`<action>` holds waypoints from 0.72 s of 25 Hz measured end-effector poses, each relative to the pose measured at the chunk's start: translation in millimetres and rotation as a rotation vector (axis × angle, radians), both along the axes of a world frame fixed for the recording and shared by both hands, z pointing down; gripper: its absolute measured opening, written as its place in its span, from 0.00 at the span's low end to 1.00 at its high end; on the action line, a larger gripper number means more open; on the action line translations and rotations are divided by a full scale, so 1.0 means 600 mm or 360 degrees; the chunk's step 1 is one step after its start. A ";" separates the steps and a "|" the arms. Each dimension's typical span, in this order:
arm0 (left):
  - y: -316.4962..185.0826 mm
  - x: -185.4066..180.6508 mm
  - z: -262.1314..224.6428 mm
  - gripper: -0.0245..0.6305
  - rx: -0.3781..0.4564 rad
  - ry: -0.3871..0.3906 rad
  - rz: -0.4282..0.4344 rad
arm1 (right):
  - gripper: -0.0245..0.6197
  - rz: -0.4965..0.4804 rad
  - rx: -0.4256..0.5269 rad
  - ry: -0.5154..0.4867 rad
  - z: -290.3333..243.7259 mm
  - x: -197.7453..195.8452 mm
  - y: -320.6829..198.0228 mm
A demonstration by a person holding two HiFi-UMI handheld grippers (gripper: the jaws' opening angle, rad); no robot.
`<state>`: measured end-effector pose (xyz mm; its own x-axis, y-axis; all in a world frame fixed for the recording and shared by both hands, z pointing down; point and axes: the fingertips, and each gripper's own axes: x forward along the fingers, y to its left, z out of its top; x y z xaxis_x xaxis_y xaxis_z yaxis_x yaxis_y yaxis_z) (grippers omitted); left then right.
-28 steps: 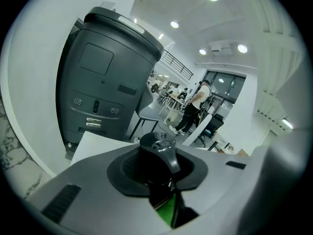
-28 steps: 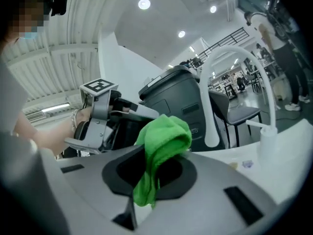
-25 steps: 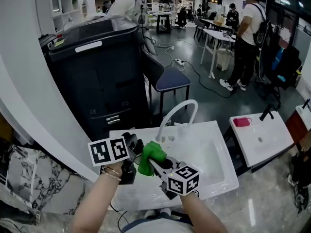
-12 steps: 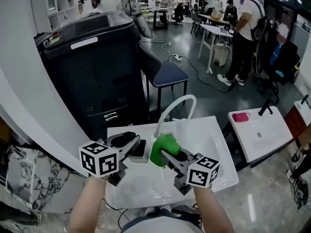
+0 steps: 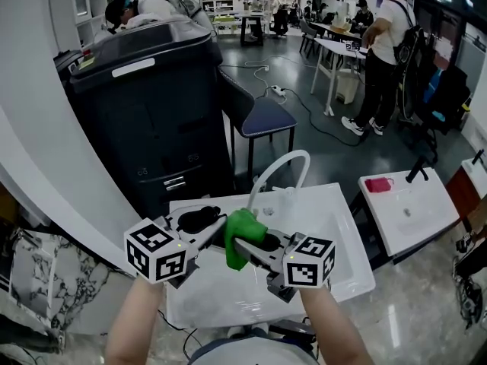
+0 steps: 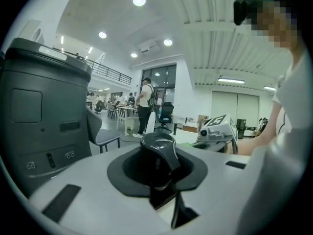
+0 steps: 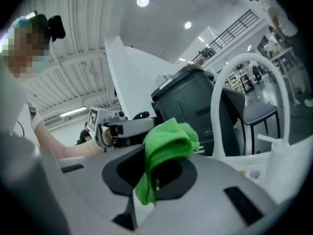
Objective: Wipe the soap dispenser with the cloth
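My left gripper (image 5: 207,230) is shut on a black soap dispenser (image 5: 198,219), held roughly level over the sink's left side. In the left gripper view the glossy black dispenser (image 6: 157,153) fills the space between the jaws of the left gripper (image 6: 162,180). A bright green cloth (image 5: 242,234) is bunched in my right gripper (image 5: 249,251), which is shut on it. The cloth sits just right of the dispenser, close to touching it. In the right gripper view the green cloth (image 7: 168,142) hangs over the right gripper (image 7: 156,180), with the left gripper (image 7: 124,127) behind it.
Below both grippers is a white sink (image 5: 338,242) with a tall curved white faucet (image 5: 278,169). A big black bin (image 5: 144,105) stands behind it, with a chair (image 5: 262,120) beside. Another white basin (image 5: 415,215) with a pink item (image 5: 378,183) lies right. People stand farther back.
Both grippers have risen. The left one has rolled, bringing the dispenser from upright to lying level. The cloth has shifted left, closer to the dispenser.
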<state>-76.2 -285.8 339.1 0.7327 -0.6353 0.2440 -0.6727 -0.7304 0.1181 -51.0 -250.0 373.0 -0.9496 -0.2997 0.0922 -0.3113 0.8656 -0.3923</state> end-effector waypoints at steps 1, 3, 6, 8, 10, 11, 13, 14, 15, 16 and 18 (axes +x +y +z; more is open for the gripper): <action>0.001 -0.004 0.003 0.18 -0.0010 0.0005 -0.0001 | 0.11 0.0035 0.0013 0.0044 0.009 0.001 -0.006; 0.003 -0.014 0.003 0.18 -0.0026 0.0058 0.0002 | 0.11 0.0112 0.0019 0.0145 0.033 0.006 -0.018; 0.010 -0.023 -0.010 0.18 0.0031 0.0108 0.0029 | 0.11 0.0179 -0.0024 0.0221 0.066 0.012 -0.031; 0.018 -0.026 -0.014 0.18 0.0103 0.0053 0.0065 | 0.11 0.0200 -0.0059 0.0263 0.088 0.009 -0.034; 0.028 -0.031 -0.014 0.18 0.0165 -0.0008 0.0118 | 0.11 0.0212 -0.0081 0.0320 0.109 0.008 -0.035; 0.036 -0.033 -0.015 0.18 0.0199 -0.0031 0.0157 | 0.11 0.0218 -0.0081 0.0337 0.113 0.011 -0.035; 0.058 -0.034 -0.017 0.18 0.0293 -0.0076 0.0267 | 0.11 0.0226 -0.0057 0.0320 0.102 0.024 -0.036; 0.071 -0.032 -0.018 0.18 0.0351 -0.0104 0.0336 | 0.11 0.0221 -0.0036 0.0285 0.087 0.032 -0.036; 0.083 -0.028 -0.019 0.18 0.0408 -0.0138 0.0409 | 0.11 0.0206 -0.0013 0.0238 0.069 0.039 -0.034; 0.096 -0.022 -0.018 0.18 0.0454 -0.0172 0.0482 | 0.11 0.0177 0.0010 0.0188 0.048 0.043 -0.031; 0.117 -0.006 -0.015 0.18 0.0493 -0.0228 0.0613 | 0.11 0.0085 0.0053 0.0089 0.010 0.045 -0.021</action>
<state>-80.0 -215.4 330.0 0.9007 -0.3845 0.2022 -0.3416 -0.9145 -0.2169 -23.8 -262.7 379.0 -0.9258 -0.3534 0.1338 -0.3778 0.8594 -0.3445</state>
